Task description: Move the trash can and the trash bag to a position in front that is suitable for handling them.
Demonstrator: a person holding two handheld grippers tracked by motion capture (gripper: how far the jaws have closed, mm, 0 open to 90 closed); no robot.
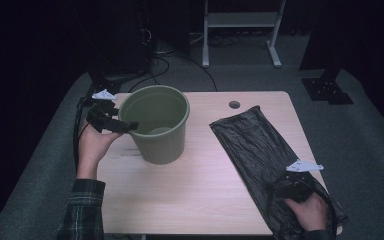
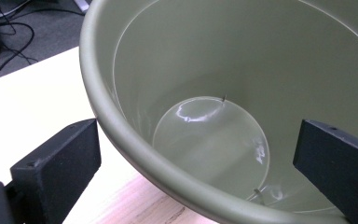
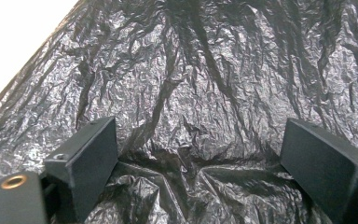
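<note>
Nearest us, our right gripper point(image 1: 294, 186) rests on the near end of the black bag point(image 1: 260, 145), jaws spread wide over the crinkled plastic, which lies flat to the right of the bucket point(image 1: 156, 125). Farther off, our left gripper point(image 1: 122, 125) straddles the bucket's left rim, jaws apart.

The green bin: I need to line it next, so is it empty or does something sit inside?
Empty: the green bin shows only its bare, glossy floor and inner wall.
</note>
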